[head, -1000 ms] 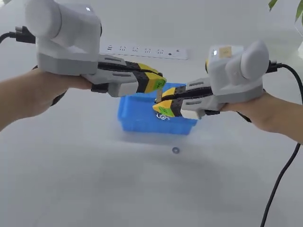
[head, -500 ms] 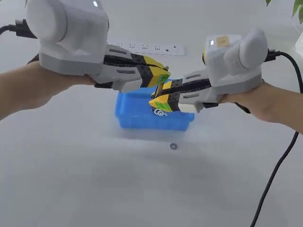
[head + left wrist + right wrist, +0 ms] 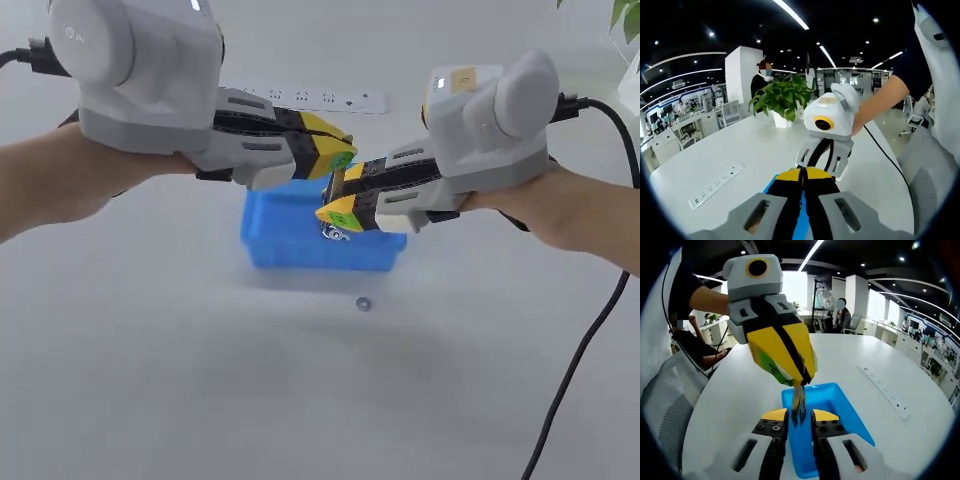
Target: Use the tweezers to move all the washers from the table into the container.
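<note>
White table (image 3: pixel 180 390): washer (image 3: pixel 363 304) beside container (image 3: pixel 285 245), apart from tweezers (image 3: pixel 799 410) in left tool (image 3: pixel 343 160).

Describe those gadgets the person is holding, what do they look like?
The left gripper and right gripper are bulky pale-grey plastic handsets with black jaws ending in yellow wedge tips bearing green markings. A black cable trails from the right one's back.

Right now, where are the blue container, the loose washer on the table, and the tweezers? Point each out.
blue container (image 3: pixel 288 252), head view: on its front wall.
loose washer (image 3: pixel 363 304), head view: on the ring itself.
tweezers (image 3: pixel 799 407), right gripper view: on the metal blades, near the tips.
</note>
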{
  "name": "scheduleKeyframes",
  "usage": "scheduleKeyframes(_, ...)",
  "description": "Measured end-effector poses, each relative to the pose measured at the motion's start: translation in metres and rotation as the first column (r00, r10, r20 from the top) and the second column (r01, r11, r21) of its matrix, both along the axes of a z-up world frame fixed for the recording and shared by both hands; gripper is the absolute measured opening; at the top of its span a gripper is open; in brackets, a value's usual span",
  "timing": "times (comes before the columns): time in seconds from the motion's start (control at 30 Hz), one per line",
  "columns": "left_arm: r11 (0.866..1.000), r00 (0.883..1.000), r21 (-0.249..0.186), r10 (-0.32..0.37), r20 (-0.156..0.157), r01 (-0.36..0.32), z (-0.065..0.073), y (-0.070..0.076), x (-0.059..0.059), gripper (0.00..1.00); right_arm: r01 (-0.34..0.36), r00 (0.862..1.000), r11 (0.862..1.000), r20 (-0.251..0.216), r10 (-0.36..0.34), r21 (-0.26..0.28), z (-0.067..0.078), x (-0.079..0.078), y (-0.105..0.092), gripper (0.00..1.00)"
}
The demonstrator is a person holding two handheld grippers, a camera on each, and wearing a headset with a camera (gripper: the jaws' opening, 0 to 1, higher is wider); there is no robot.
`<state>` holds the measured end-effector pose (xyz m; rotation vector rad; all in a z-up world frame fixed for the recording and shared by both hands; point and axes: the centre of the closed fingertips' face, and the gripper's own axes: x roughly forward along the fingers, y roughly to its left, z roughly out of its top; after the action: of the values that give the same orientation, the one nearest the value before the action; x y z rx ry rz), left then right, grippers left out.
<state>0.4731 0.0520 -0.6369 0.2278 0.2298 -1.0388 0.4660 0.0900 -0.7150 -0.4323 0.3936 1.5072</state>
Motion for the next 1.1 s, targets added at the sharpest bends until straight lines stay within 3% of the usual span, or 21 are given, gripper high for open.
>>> scheduleKeyframes(0.13,1.000,1.000,-0.004,0.002,-0.002,-0.002,0.003,-0.001,0.000,0.04,0.011,1.000,1.000,0.010,-0.011,-0.009,0.000,0.000,-0.005,0.25)
scheduleKeyframes(0.43,1.000,1.000,0.004,-0.016,-0.008,0.016,0.005,-0.004,-0.007,0.04,0.052,0.997,0.998,0.054,-0.054,0.032,0.017,-0.002,-0.028,0.46)
scheduleKeyframes(0.5,1.000,1.000,0.014,-0.021,-0.007,0.021,0.004,-0.005,-0.008,0.04,0.062,0.993,0.998,0.101,-0.064,0.026,0.017,-0.001,-0.035,0.48)
scheduleKeyframes(0.6,1.000,1.000,0.010,-0.015,-0.007,0.015,0.004,-0.006,-0.008,0.04,0.079,0.992,0.997,0.095,-0.081,0.021,0.016,-0.003,-0.043,0.49)
scheduleKeyframes(0.87,1.000,1.000,0.003,-0.008,0.010,0.008,0.012,-0.010,-0.010,0.04,0.115,0.989,0.993,0.089,-0.118,0.034,0.019,-0.011,-0.059,0.65)
scheduleKeyframes(1.1,1.000,1.000,-0.009,-0.016,0.019,0.016,0.017,-0.016,-0.019,0.04,0.144,0.986,0.989,0.083,-0.147,0.039,0.023,-0.023,-0.075,0.76)
